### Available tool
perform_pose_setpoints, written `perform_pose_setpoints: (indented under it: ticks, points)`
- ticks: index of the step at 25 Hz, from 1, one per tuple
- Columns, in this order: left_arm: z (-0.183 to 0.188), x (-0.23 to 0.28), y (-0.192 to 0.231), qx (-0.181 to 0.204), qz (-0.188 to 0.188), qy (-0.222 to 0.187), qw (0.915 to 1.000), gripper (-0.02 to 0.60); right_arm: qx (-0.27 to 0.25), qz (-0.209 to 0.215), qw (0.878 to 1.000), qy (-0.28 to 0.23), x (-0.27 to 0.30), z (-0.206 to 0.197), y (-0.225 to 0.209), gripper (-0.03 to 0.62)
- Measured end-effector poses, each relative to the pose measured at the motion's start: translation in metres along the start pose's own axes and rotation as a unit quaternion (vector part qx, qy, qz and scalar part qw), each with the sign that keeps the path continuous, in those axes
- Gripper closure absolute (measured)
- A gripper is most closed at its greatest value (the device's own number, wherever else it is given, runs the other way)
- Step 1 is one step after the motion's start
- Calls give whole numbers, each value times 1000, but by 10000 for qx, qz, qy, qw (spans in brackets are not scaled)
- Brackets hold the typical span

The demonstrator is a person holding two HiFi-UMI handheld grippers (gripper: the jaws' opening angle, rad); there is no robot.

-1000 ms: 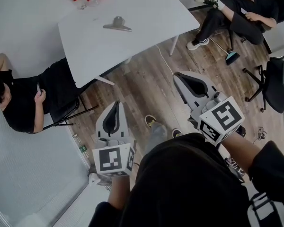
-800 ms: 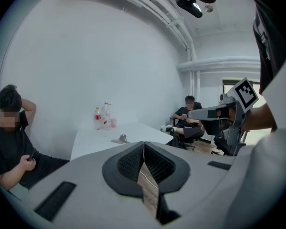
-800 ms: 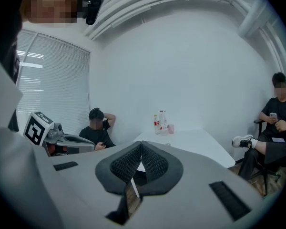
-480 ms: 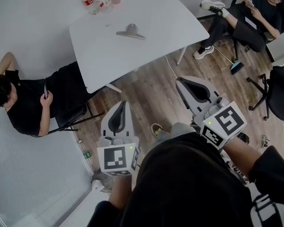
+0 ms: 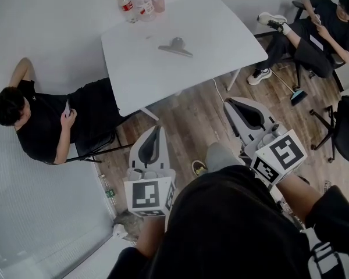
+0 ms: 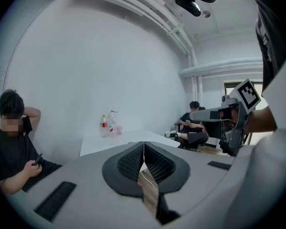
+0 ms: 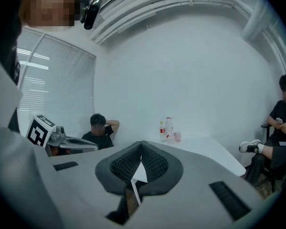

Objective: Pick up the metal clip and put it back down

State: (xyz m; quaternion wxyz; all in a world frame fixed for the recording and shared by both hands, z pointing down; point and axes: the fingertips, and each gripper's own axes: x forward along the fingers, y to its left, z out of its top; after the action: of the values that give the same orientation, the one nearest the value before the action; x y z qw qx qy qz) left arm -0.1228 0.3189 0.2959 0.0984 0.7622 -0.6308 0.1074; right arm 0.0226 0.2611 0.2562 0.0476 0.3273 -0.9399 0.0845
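1. The step in hand looks like the approach. The metal clip (image 5: 175, 47) lies untouched on the white bench (image 5: 221, 34), so the pick-up has not begun.
2. The left gripper (image 5: 157, 129) has its jaws pressed together, and its own view shows nothing between them.
3. The right gripper (image 5: 231, 103) is likewise fully closed and empty.
4. Both grippers hang over the wooden floor (image 5: 186, 127), short of the bench's near edge and pointing roughly level toward it.
5. The clip is well ahead of both grippers. It sits a little to the right of the left gripper's line and to the left of the right gripper's line, roughly between the 2.
6. Beyond the clip, at the bench's far edge, stand some bottles (image 5: 134, 4) and a pink cup (image 5: 158, 3), well apart from it.
7. One seated person (image 5: 41, 121) is off to the left of the left gripper, and another seated person (image 5: 317, 34) is off to the right of the right gripper.
8. The next move probably calls for carrying 1 gripper forward over the bench and opening its jaws. It would then come down so that the pads straddle the clip's raised handle before closing.
9. The clip looks thin and smooth, so a square grip on the handle matters.
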Motion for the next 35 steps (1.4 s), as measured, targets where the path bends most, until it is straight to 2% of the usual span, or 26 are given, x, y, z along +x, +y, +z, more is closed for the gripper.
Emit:
perform_pose_setpoints:
  ticks: [17, 27, 35]
  points:
    - [0, 0, 11, 94, 52, 86, 9999, 559, 160, -9, 9999, -12, 1, -9, 2, 577]
    - [-3, 34, 27, 83, 90, 39, 9999, 560, 138, 1, 9999, -51, 25, -13, -20, 577]
    - [6, 91, 44, 40, 65, 238, 9997, 560, 208, 76, 9996, 167, 68, -13, -63, 577]
